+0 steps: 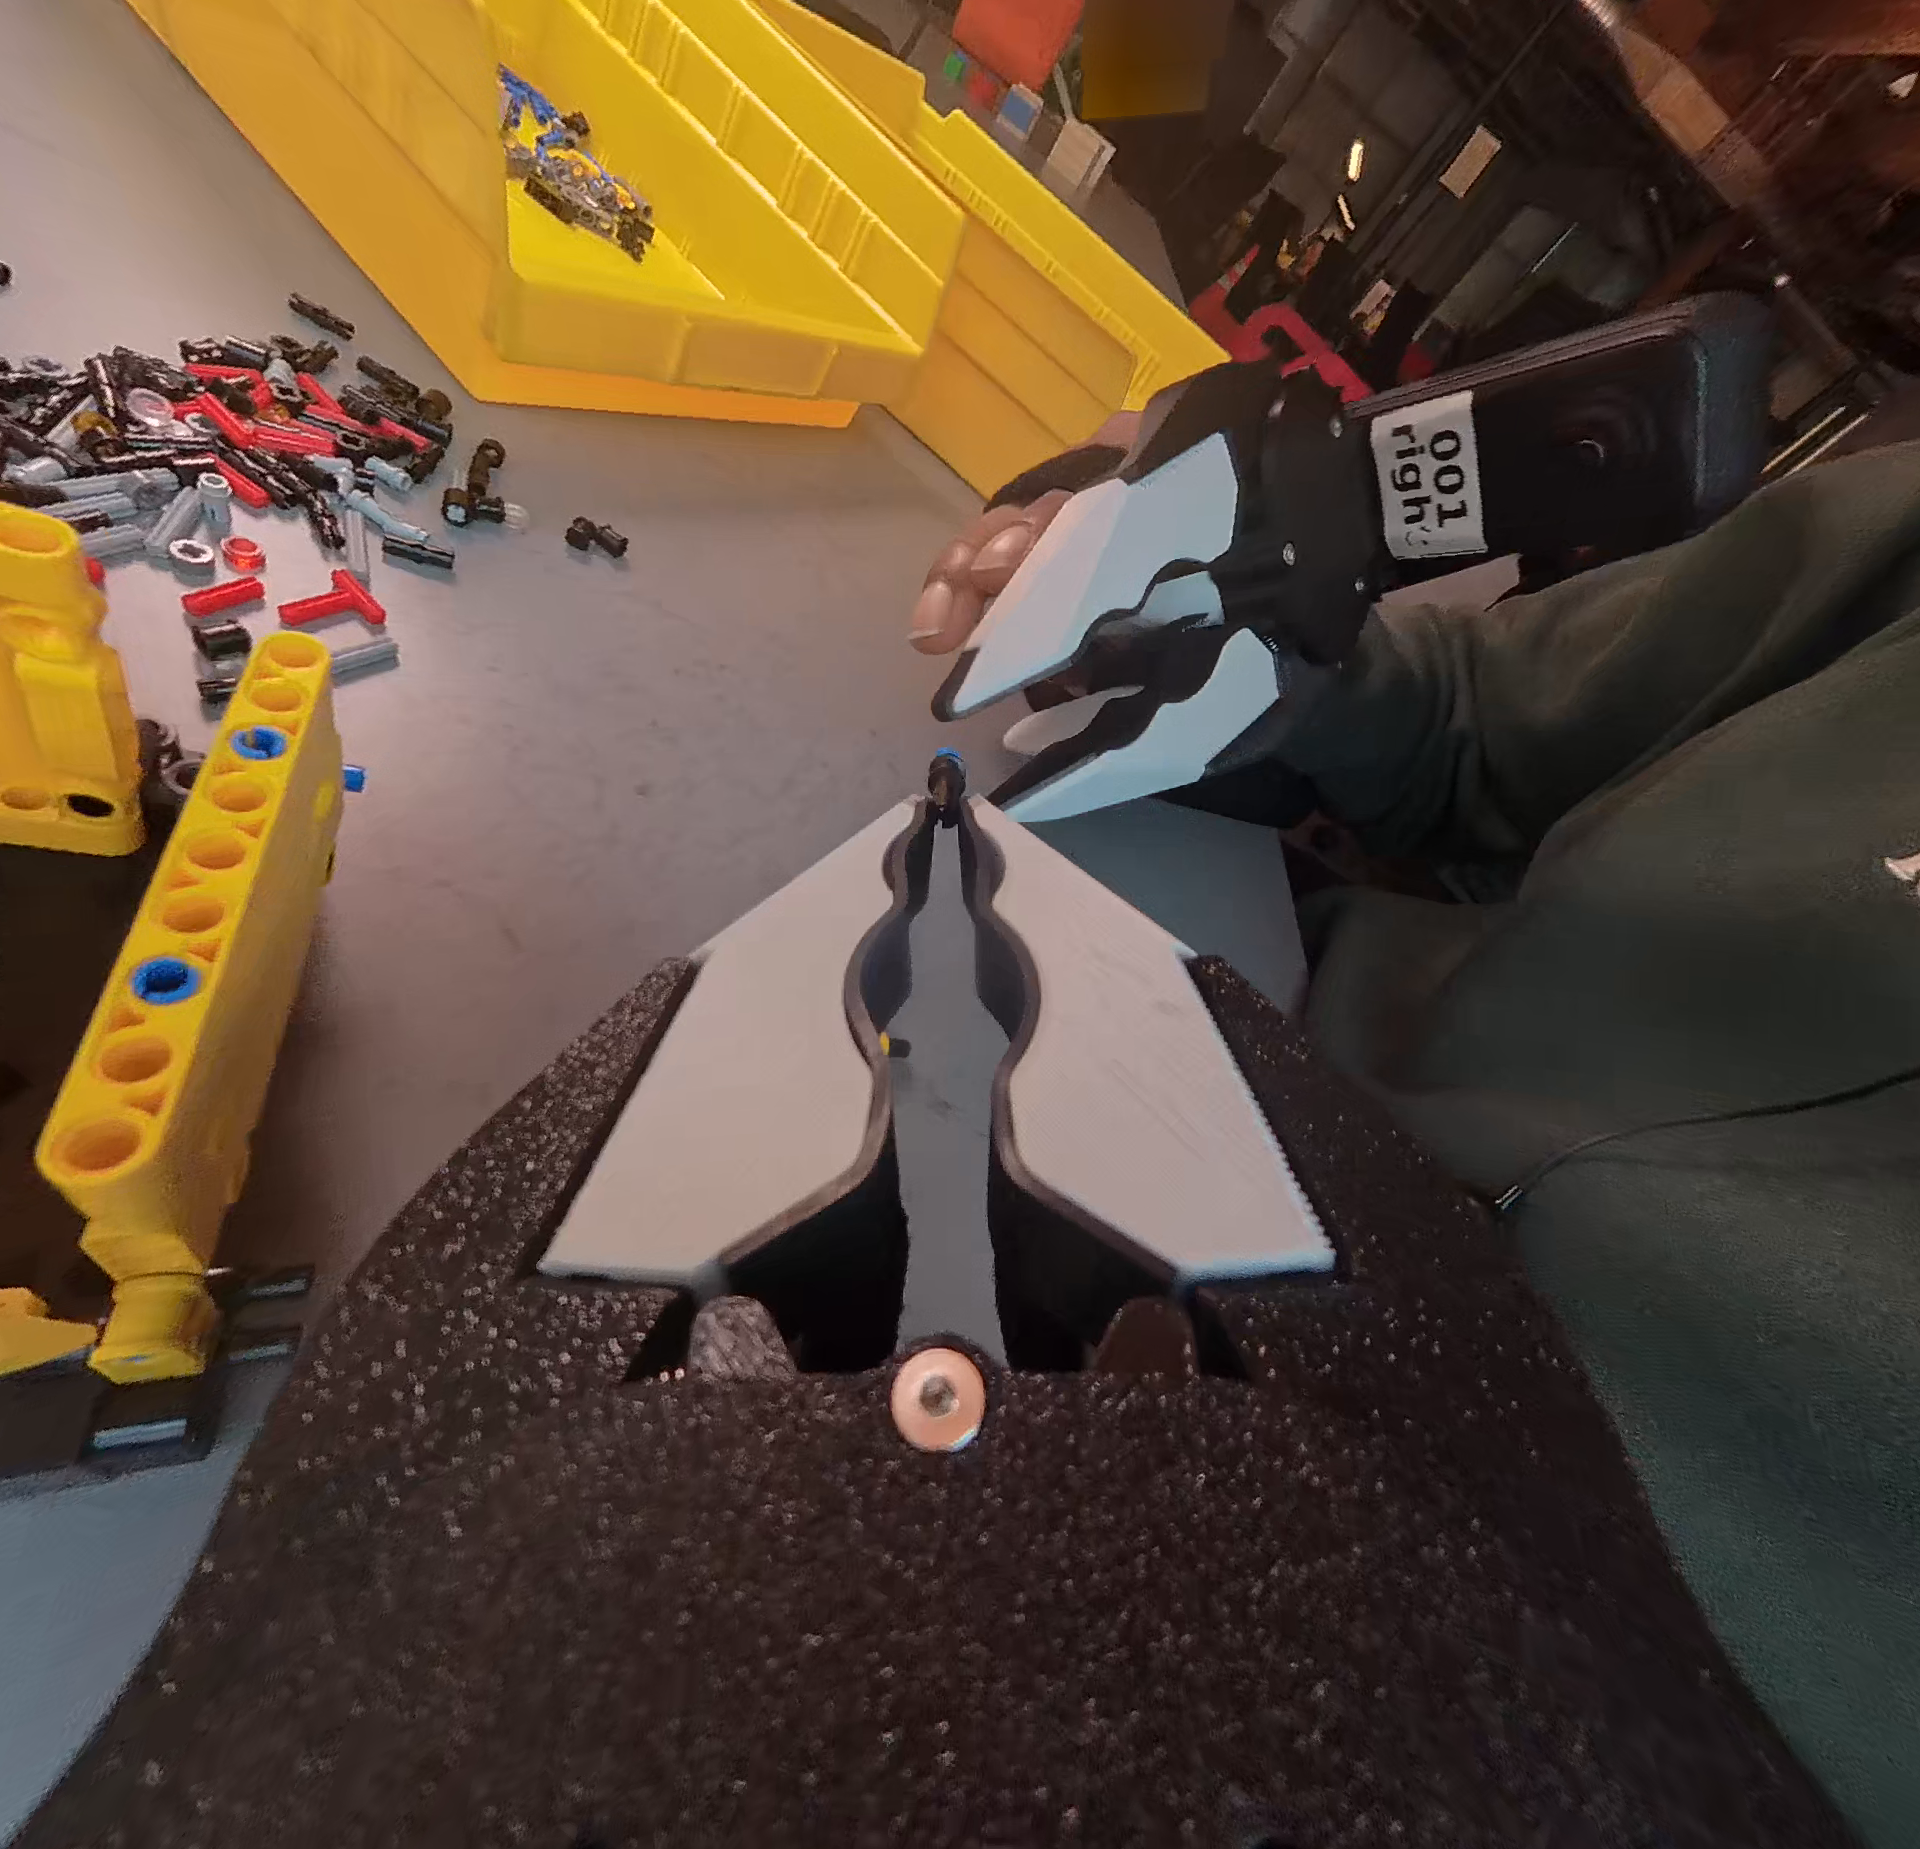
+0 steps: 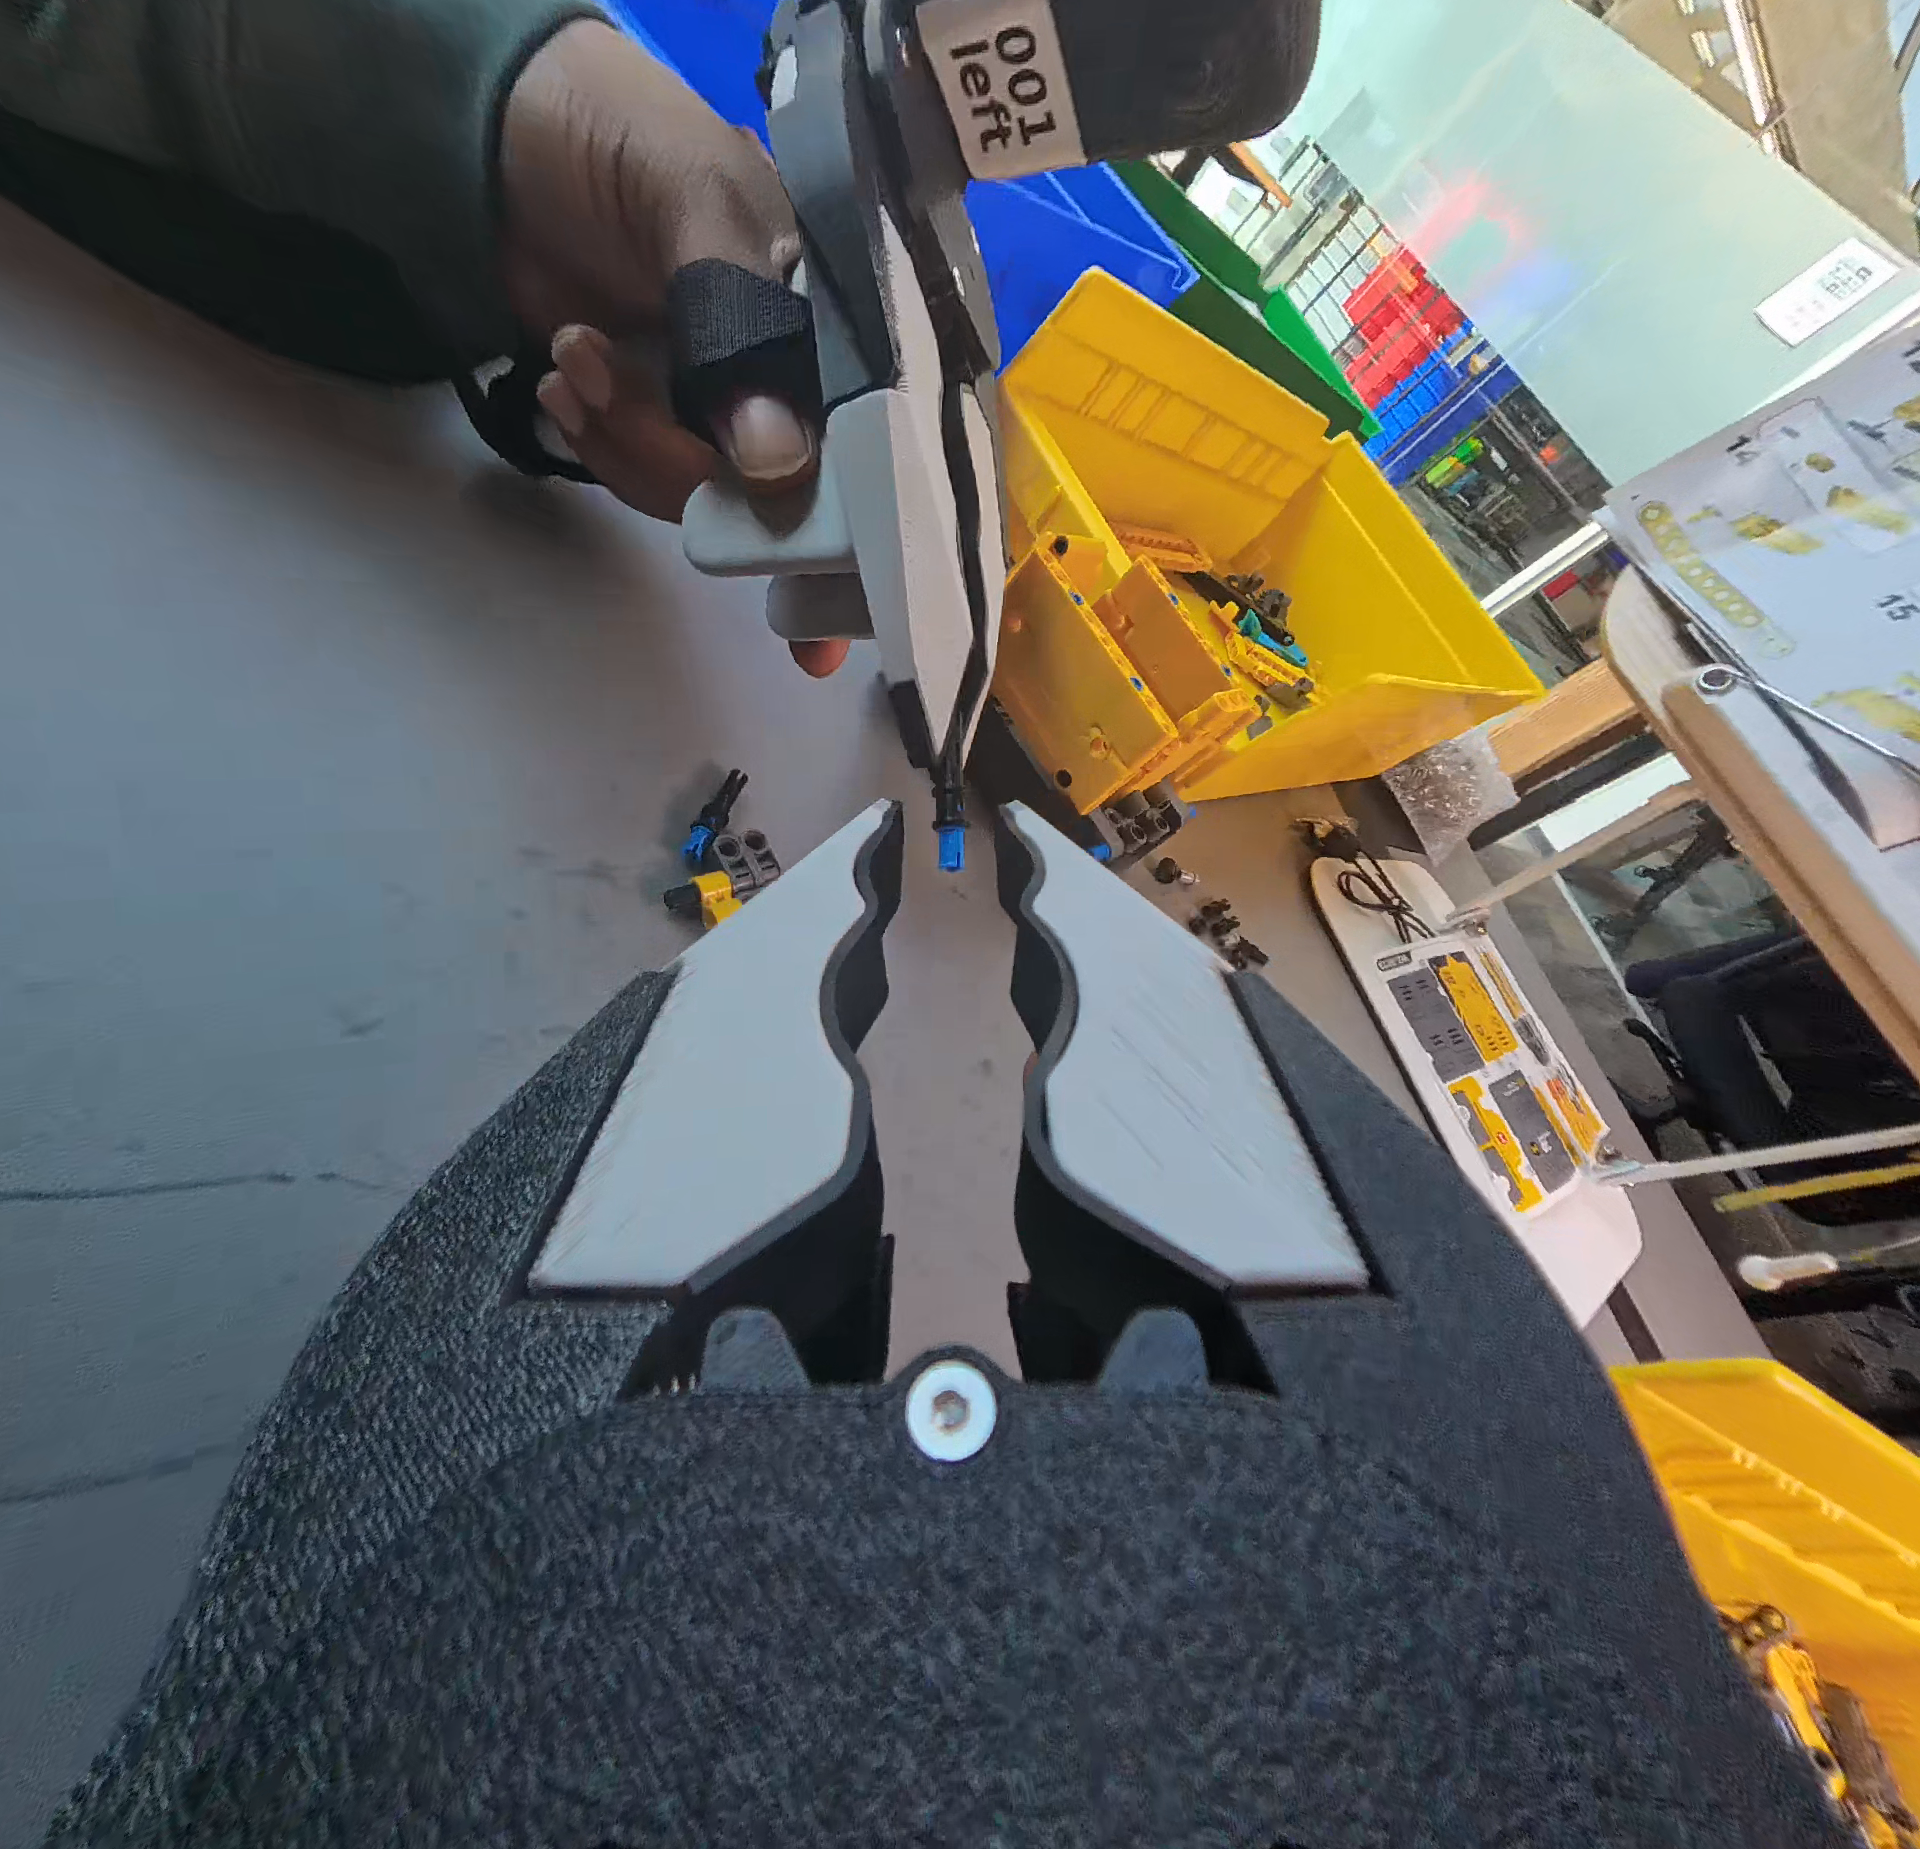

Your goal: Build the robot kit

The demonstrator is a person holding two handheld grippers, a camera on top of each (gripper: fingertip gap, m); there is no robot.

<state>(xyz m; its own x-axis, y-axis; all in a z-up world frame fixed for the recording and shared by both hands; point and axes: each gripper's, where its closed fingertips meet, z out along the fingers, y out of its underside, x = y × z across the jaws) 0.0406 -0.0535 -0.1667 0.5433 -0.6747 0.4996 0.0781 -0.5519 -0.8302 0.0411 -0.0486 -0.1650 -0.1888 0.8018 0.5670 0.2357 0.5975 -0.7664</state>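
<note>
My left gripper (image 1: 943, 814) is shut on a small pin with a black shaft and a blue end (image 1: 943, 773). The pin sticks out past its tips. In the right wrist view the left gripper (image 2: 951, 750) comes down from above. It holds the pin's blue end (image 2: 949, 849) between the tips of my right gripper (image 2: 952, 820). The right gripper is open and its fingers stand apart from the pin. It also shows in the left wrist view (image 1: 985, 757), just beyond the pin. A hand holds each gripper.
A pile of red, black and grey building pieces (image 1: 208, 449) lies on the grey table at the left, near a yellow holed beam assembly (image 1: 197, 958). Yellow bins (image 1: 727, 272) stand behind. A yellow bin with a yellow assembly (image 2: 1195, 646), loose small parts (image 2: 722, 864) and instruction sheets (image 2: 1486, 1082) lie nearby. The tips of both grippers are at nearly the same place.
</note>
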